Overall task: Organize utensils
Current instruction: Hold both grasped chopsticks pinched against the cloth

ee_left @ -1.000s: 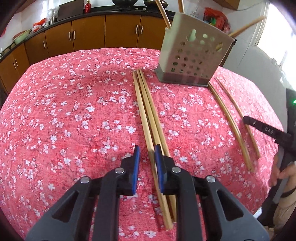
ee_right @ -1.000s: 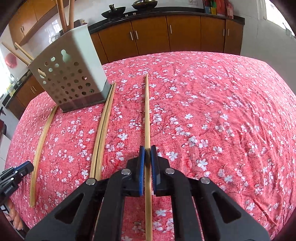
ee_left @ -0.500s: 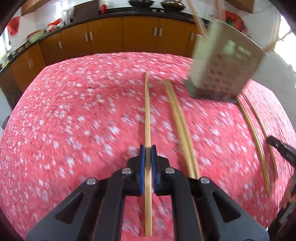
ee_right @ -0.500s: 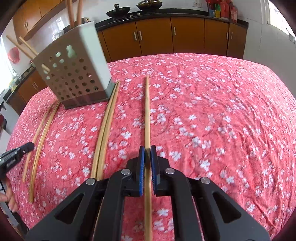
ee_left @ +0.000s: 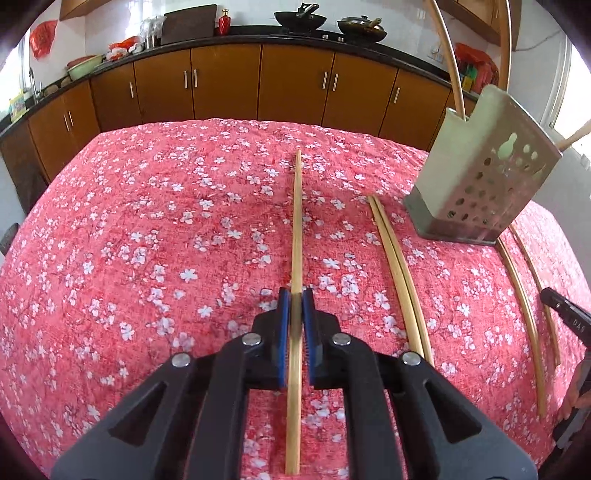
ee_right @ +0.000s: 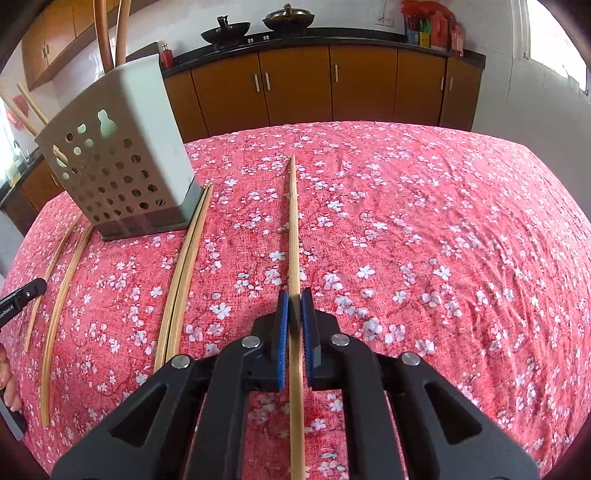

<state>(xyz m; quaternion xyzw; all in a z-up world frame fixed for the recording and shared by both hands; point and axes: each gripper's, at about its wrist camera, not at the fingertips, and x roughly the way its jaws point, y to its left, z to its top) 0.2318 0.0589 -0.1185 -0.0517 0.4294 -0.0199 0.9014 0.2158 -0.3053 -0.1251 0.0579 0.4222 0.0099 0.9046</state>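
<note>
My left gripper (ee_left: 295, 295) is shut on a long bamboo chopstick (ee_left: 297, 221), held above the red floral tablecloth (ee_left: 147, 240). My right gripper (ee_right: 294, 297) is shut on another chopstick (ee_right: 293, 221), also pointing forward. The perforated grey utensil holder (ee_left: 484, 184) stands at the right in the left wrist view and at the left in the right wrist view (ee_right: 118, 166), with several chopsticks standing in it. A pair of chopsticks (ee_left: 399, 273) lies beside the holder. Two more chopsticks (ee_left: 524, 314) lie on its other side.
Brown kitchen cabinets (ee_left: 221, 85) with a dark counter run behind the table. Woks (ee_right: 255, 26) sit on the counter. The tip of the other gripper shows at the right edge of the left wrist view (ee_left: 565, 317) and the left edge of the right wrist view (ee_right: 18, 299).
My left gripper closed on one chopstick from the group of three and carried it left, away from the other two. My right gripper stayed shut on its chopstick and rose a little.
</note>
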